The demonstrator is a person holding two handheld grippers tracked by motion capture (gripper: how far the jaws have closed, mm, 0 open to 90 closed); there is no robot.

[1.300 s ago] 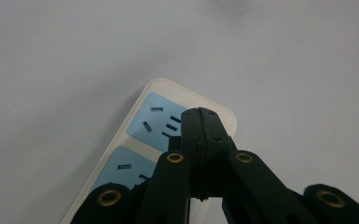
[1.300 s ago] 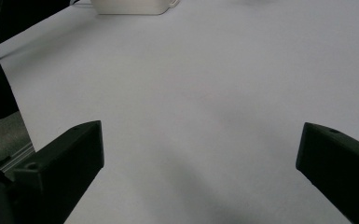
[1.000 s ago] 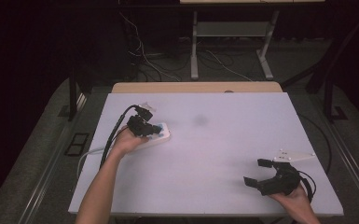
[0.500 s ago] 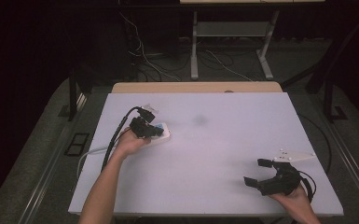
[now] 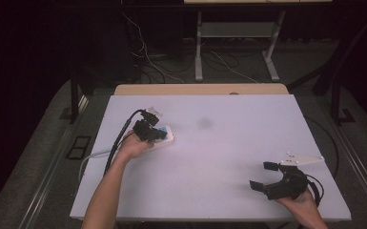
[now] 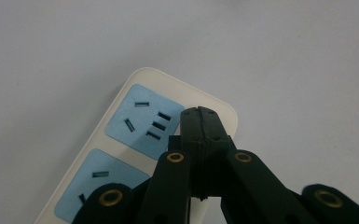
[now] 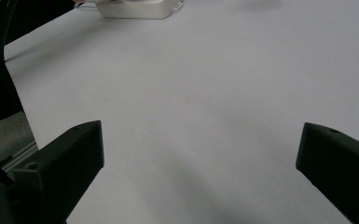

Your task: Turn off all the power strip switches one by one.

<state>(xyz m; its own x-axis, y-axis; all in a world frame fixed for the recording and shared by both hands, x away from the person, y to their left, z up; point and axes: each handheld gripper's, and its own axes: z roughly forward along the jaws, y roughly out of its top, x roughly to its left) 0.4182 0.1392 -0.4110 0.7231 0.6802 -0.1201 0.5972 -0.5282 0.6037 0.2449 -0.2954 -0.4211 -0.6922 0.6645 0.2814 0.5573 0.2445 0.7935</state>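
In the left-centre of the high view the left gripper (image 5: 148, 128) sits over a white power strip (image 5: 164, 138) that lies on the pale table (image 5: 229, 143); its jaws are pressed fully together with nothing between them, and in the left gripper view the closed tips (image 6: 199, 122) rest over the strip's (image 6: 135, 140) right-hand edge, just beside the upper blue socket panel (image 6: 142, 119); whether the tips actually touch the plastic or hover a little above it is hard to tell from this angle. The strip's white cable (image 5: 93, 157) trails off toward the left edge of the table. In the lower right of the high view the right gripper (image 5: 271, 183) rests low near the table's front edge, well apart from the strip, its jaws spread wide and empty; in the right gripper view the two black jaws stand at the lower corners with bare table between them, and the strip (image 7: 137, 8) shows far off at the top of the frame. The likely trouble from here is the strip sliding or swivelling if the closed tips push on its edge, since nothing holds it down and the other tool is too far away to brace it; a push off-centre could also skid the tips onto the table.
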